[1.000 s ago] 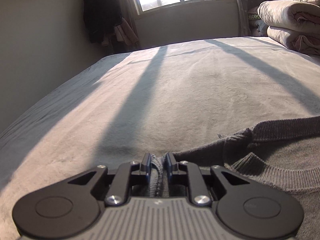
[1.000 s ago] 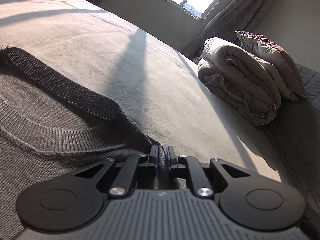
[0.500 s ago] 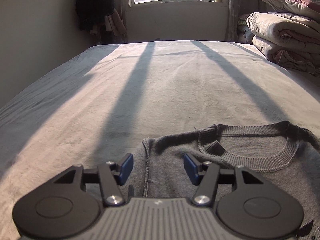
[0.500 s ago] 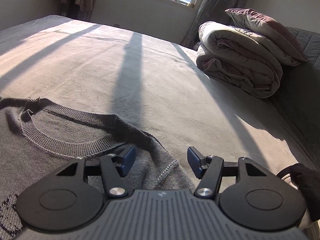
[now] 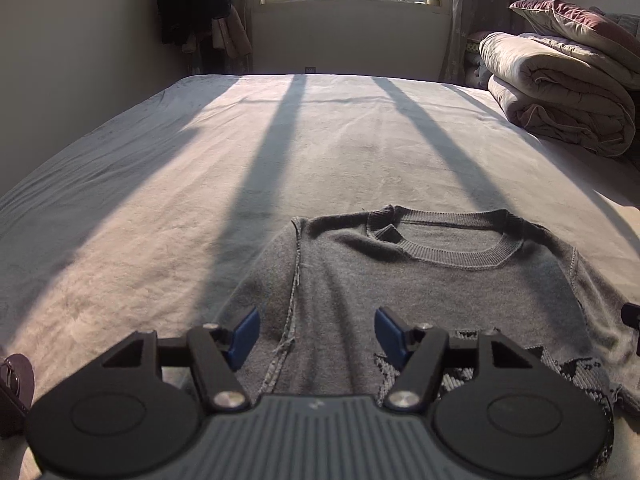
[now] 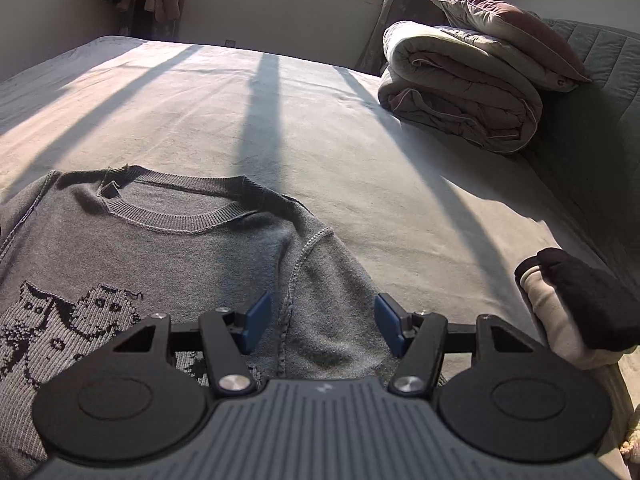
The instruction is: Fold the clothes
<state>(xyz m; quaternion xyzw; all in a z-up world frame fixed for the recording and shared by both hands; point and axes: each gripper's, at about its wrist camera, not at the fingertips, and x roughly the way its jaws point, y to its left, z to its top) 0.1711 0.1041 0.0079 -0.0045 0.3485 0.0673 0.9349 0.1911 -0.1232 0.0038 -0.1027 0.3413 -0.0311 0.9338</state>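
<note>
A grey knit sweater (image 5: 440,292) with a ribbed round collar lies flat on the bed, collar toward the window. In the right wrist view the sweater (image 6: 160,248) shows dark cat figures knitted across the chest. My left gripper (image 5: 316,334) hovers open over the sweater's left shoulder seam, holding nothing. Over the right shoulder seam, my right gripper (image 6: 322,326) is open too and holds nothing. Both sleeves run under the grippers and out of sight.
The bed (image 5: 200,184) stretches to the window wall, striped with sun and shadow. A rolled quilt (image 6: 464,96) with a pillow (image 6: 508,28) on it sits at the right, against a padded headboard. A folded dark and cream garment (image 6: 580,312) lies near the right gripper. Clothes (image 5: 200,4) hang in the far left corner.
Both grippers were shut on the sweater's shoulders a second ago. They have let go, opened, and pulled back and up, so the laid-out sweater now shows whole.
</note>
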